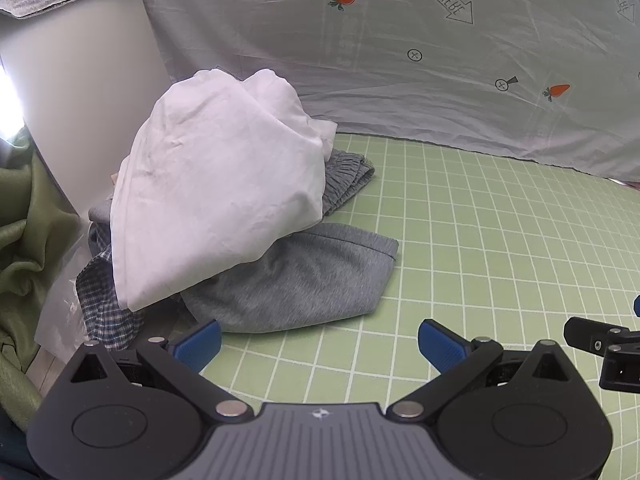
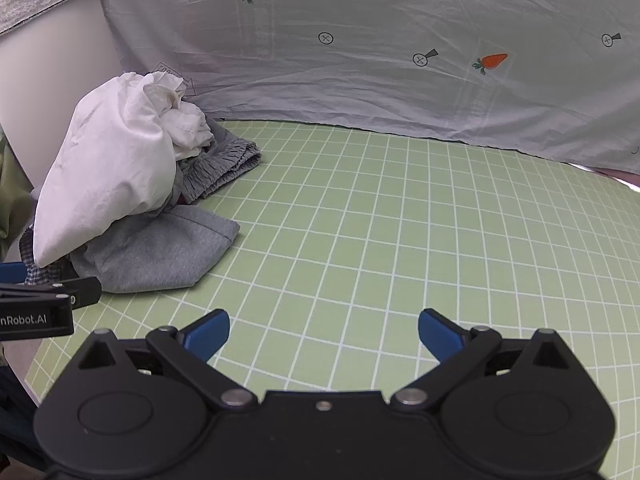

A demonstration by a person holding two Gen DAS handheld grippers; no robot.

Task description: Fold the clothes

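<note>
On the green mat (image 1: 480, 240), 1 clothes pile (image 1: 224, 208); no containers visible.

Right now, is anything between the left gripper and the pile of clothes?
Nothing visible. The left gripper stands open just short of the pile, with only bare green mat before the grey garment. The white garment lies on top.

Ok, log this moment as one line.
stage: not begun | left gripper: open, empty | right gripper: open, empty | white crumpled garment: atop pile | green grid mat: bare ahead
</note>
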